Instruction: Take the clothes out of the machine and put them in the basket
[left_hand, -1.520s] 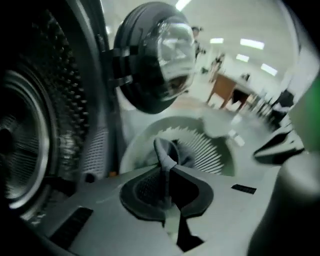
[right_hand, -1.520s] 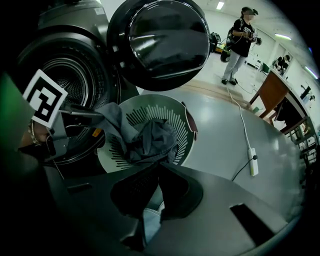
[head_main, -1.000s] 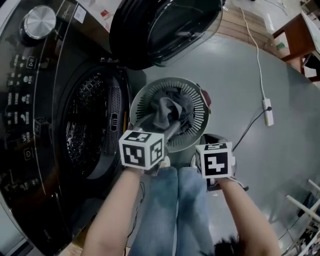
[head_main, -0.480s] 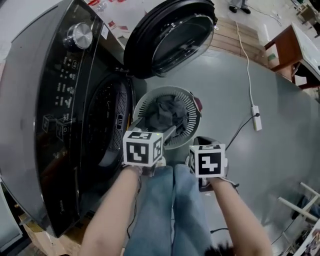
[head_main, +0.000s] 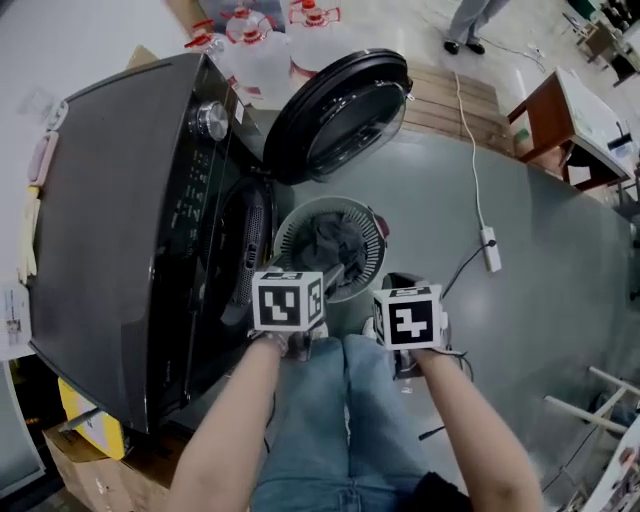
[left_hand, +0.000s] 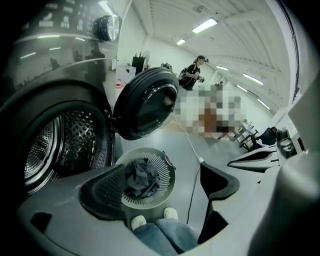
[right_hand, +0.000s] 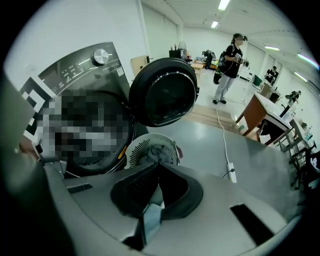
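Filling round pale slatted plastic basket (head_main: 292, 235): dark grey clothes (head_main: 330, 240).
Left gripper (left_hand: 160, 182): jaws just opened to drop, empty.
Right gripper (right_hand: 156, 190): closed, idle.

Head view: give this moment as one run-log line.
left gripper: just opened, empty | right gripper: shut, empty | clothes: in basket | washer door: open

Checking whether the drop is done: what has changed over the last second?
The left gripper has just been opening its fingers, apparently letting the grey cloth go into the basket; nothing is between them now. Both grippers have lifted away from the basket as the person stood up. Unchanged: right gripper shut, machine door open.
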